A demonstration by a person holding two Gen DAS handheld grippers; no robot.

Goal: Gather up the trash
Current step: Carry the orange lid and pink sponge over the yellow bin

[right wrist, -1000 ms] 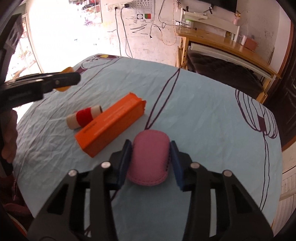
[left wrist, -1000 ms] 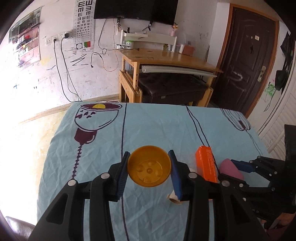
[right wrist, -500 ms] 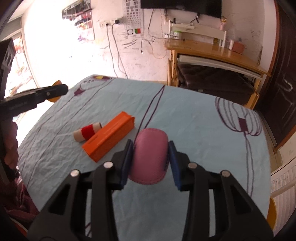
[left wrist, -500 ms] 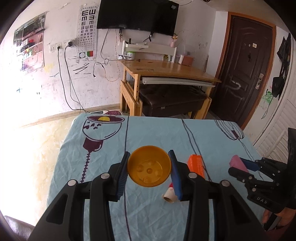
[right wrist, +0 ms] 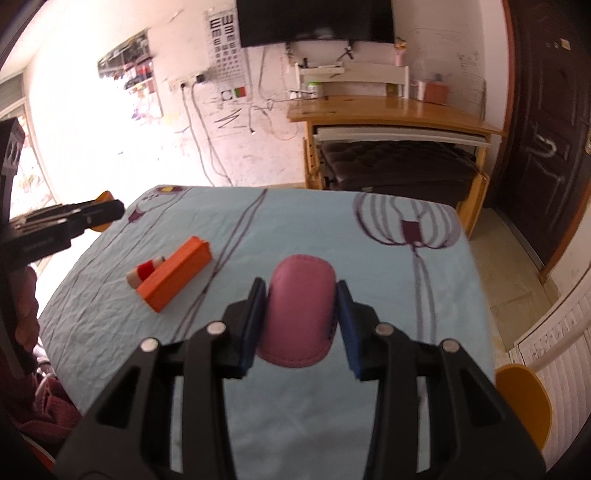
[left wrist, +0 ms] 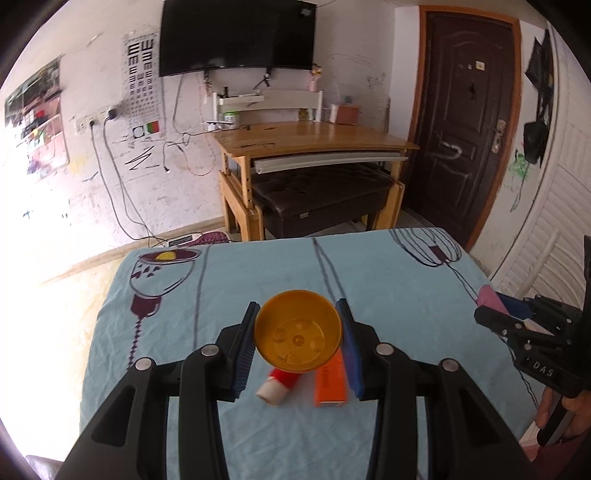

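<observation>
My left gripper (left wrist: 297, 341) is shut on a yellow plastic cup (left wrist: 297, 339), its mouth facing the camera, held above the table. My right gripper (right wrist: 300, 321) is shut on a pink oval pouch (right wrist: 300, 308), also lifted off the cloth. On the table (right wrist: 369, 266) lie an orange box (right wrist: 173, 273) and, touching its left side, a small white roll with red thread (right wrist: 142, 271). In the left wrist view the box (left wrist: 330, 380) and the roll (left wrist: 275, 386) show just below the cup, and the right gripper (left wrist: 495, 314) with the pouch (left wrist: 489, 297) stands at the right edge.
A light blue cloth with purple drawings covers the table (left wrist: 258, 273). Behind it stand a wooden desk (left wrist: 314, 140) with a dark bench (left wrist: 317, 199) under it, a wall TV (left wrist: 236, 35) and a dark door (left wrist: 469, 122). A yellow chair (right wrist: 521, 398) stands at the table's right.
Both grippers have drawn back from the table and risen, each keeping its hold. The table and the orange box look smaller and farther; more of the room shows.
</observation>
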